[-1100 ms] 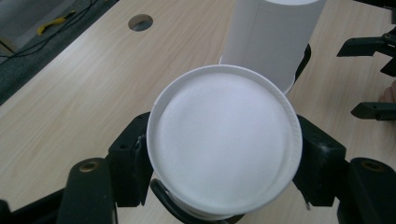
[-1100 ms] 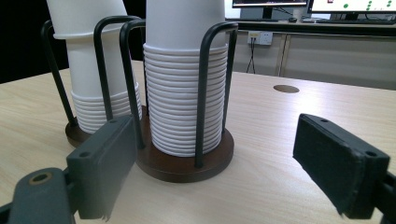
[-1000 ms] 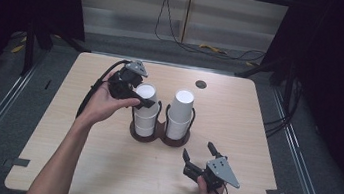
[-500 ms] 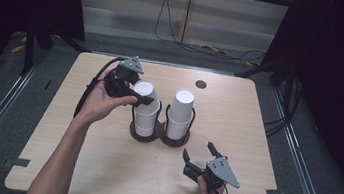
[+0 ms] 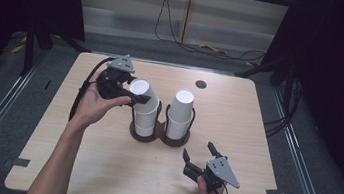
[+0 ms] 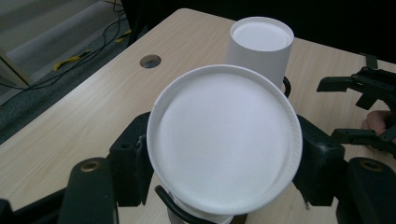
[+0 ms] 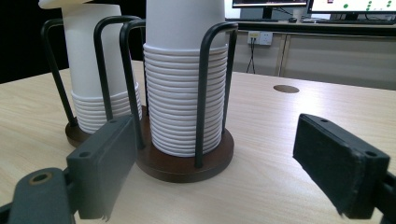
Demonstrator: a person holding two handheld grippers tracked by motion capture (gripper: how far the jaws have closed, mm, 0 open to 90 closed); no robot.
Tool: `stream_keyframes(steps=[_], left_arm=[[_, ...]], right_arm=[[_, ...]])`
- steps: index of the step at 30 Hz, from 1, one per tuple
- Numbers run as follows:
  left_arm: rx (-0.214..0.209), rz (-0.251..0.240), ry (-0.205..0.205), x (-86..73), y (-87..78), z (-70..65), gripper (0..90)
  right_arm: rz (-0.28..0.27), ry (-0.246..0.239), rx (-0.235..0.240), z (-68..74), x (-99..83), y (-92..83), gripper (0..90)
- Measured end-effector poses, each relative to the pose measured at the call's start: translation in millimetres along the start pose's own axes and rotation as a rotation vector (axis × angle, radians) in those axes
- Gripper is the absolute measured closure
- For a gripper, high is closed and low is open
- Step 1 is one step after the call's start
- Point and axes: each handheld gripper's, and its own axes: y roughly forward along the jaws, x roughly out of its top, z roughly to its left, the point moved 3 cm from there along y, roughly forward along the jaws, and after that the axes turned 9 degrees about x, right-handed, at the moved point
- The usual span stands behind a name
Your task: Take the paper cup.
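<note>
Two stacks of white paper cups stand in a black wire holder [image 5: 158,136] with brown round bases at the table's middle. My left gripper [image 5: 141,96] is shut on the top cup [image 5: 142,89] of the left stack [image 5: 145,118], and that cup tilts off the stack. In the left gripper view the same cup [image 6: 224,140] sits between the two black jaws. The right stack [image 5: 179,113] stands upright and untouched. My right gripper [image 5: 198,151] rests open near the table's front edge, pointing at the holder [image 7: 187,163]; nothing lies between its pads [image 7: 105,163].
A round cable hole [image 5: 201,84] lies in the wooden table [image 5: 255,138] behind the stacks. Cables run over the floor beyond the far edge. The right gripper [image 6: 359,112] also shows at the right of the left gripper view.
The left gripper has shifted slightly to the left with the top cup, which now tilts more. The right gripper has not moved.
</note>
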Motion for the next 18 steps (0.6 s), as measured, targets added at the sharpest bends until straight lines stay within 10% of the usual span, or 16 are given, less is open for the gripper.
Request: stream_keyframes(steps=[18], left_arm=[[-0.036,-0.121,-0.057,-6.7,-15.2,-8.1,32.9]], right_arm=[[0.001,0.000,0.001,0.1,0.1,0.3,13.3]])
